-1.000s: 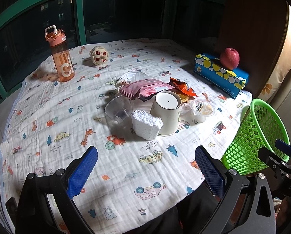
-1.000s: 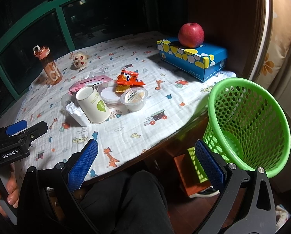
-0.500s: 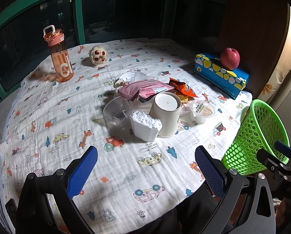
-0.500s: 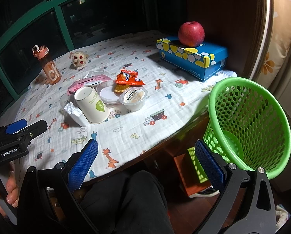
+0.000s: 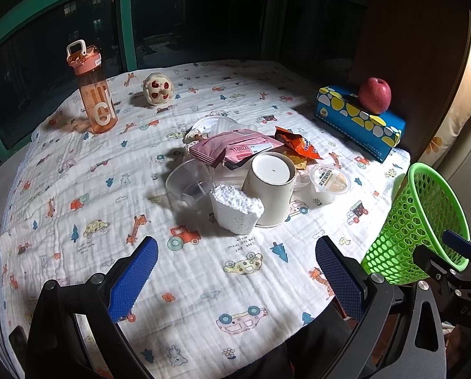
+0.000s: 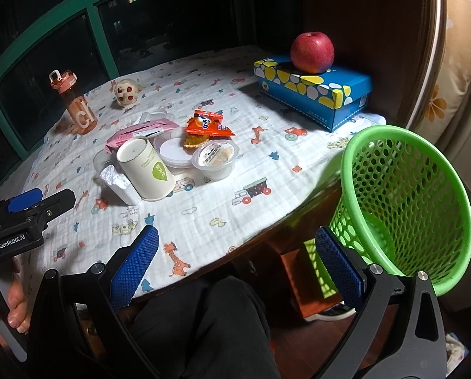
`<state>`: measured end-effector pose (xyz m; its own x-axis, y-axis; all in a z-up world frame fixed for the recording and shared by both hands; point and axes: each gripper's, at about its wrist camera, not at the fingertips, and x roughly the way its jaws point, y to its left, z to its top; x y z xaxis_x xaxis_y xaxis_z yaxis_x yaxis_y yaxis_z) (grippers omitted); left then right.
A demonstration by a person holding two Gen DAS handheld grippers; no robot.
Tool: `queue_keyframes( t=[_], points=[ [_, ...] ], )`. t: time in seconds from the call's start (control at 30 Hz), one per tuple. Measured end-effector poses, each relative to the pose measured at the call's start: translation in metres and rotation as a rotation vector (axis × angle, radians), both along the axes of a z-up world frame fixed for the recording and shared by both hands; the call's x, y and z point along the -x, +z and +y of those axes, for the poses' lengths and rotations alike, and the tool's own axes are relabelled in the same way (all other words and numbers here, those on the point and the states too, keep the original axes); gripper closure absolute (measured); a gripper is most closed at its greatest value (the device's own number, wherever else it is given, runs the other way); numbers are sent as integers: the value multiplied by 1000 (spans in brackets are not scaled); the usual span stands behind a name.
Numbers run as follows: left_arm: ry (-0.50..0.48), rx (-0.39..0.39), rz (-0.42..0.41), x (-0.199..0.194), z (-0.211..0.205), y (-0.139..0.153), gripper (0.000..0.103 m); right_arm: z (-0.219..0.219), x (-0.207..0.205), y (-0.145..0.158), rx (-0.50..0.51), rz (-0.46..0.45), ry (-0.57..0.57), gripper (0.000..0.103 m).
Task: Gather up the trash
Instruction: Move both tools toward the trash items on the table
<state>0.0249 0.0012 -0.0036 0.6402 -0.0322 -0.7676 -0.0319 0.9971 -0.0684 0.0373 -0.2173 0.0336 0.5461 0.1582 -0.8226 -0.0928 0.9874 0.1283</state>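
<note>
- Trash heaped mid-table: one upturned paper cup, one foam chunk touching it, one clear plastic cup, one pink wrapper, one orange snack bag, one sealed jelly cup
- One green basket beside the table edge
- Left gripper and right gripper: fingers spread, holding nothing
- One apple on one blue box

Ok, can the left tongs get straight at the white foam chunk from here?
Probably yes. The left tongs are open, with only bare tablecloth between them and the foam chunk. The upturned paper cup stands against its far side.
</note>
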Motion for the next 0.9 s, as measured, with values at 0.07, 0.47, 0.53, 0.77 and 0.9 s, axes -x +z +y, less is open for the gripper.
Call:
queue_keyframes(
  t=[0.07, 0.47, 0.53, 0.77, 0.9],
  points=[
    [0, 0, 2, -2, 1, 0, 6, 1, -2, 0, 2, 2, 2, 5],
    [0, -1, 8, -17, 6, 2, 6, 6, -22, -3, 17, 4, 19, 5],
    [1, 0, 10, -22, 8, 2, 6, 7, -26, -4, 21, 5, 22, 5],
    [4, -8, 12, -32, 12, 1, 6, 8, -42, -7, 29, 7, 29, 5],
    [10, -9, 17, -37, 16, 0, 6, 11, -50, -10, 32, 11, 38, 5]
  ],
)
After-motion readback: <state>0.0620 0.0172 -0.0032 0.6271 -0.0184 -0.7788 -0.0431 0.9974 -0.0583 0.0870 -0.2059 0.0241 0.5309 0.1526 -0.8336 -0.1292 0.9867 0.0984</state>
